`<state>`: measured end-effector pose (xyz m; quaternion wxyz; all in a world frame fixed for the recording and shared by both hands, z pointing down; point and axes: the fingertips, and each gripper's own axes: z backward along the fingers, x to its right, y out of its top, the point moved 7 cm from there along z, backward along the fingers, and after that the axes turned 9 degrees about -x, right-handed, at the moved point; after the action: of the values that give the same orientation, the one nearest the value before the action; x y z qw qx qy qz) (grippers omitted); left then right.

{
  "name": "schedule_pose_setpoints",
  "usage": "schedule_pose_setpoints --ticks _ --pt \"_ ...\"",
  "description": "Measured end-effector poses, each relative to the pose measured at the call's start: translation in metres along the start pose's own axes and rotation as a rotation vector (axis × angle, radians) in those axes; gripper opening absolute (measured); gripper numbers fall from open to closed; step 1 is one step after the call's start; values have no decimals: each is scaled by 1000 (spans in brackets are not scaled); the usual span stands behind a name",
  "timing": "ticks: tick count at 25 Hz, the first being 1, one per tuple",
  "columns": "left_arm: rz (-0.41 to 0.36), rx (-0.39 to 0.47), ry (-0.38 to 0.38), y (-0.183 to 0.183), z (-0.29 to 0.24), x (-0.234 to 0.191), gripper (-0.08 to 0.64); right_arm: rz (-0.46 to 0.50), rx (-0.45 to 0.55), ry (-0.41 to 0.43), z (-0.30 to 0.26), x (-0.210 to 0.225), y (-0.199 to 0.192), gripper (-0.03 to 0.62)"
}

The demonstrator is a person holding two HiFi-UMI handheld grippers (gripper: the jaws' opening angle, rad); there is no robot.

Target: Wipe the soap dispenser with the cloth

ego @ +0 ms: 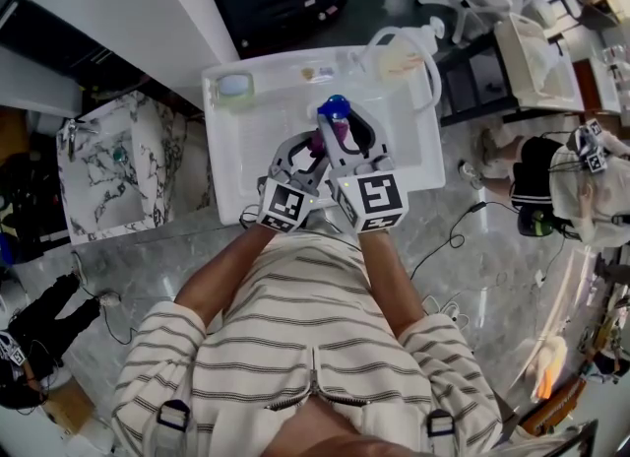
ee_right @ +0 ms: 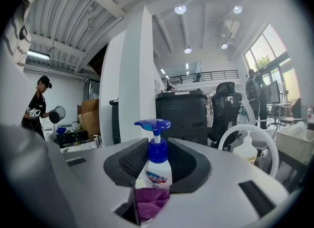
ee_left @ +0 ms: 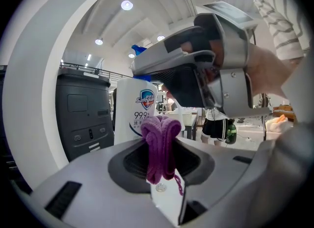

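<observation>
The white plastic soap dispenser (ee_right: 154,173) with a blue pump head is upright over the middle of the white washbasin (ego: 221,150). It sits between the jaws of the right tool (ee_right: 157,159), which clasp its body from both sides. Its label shows a blue-and-red shield reading "Safeguard". Below that is "99.9" in large figures, then a line of Chinese characters that is half covered.

What covers them is the bunched purple knitted cloth (ee_left: 159,136). It is pinched fast in the left tool (ee_left: 163,157) and held against the lower part of the bottle.

At the basin's rear right corner stands a clear bottle with a white pump (ego: 404,56), beside a looped white hose (ego: 430,76). At the rear left corner lies a round pale-green object (ego: 234,86) that I cannot identify.
</observation>
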<state>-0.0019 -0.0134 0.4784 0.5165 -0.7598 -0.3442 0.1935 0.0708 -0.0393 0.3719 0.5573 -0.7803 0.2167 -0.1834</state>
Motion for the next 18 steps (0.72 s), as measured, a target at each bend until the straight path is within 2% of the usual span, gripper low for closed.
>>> schedule_pose_setpoints --ticks 18 --pt "16 -21 21 -12 24 -8 119 0 -11 -26 8 1 -3 130"
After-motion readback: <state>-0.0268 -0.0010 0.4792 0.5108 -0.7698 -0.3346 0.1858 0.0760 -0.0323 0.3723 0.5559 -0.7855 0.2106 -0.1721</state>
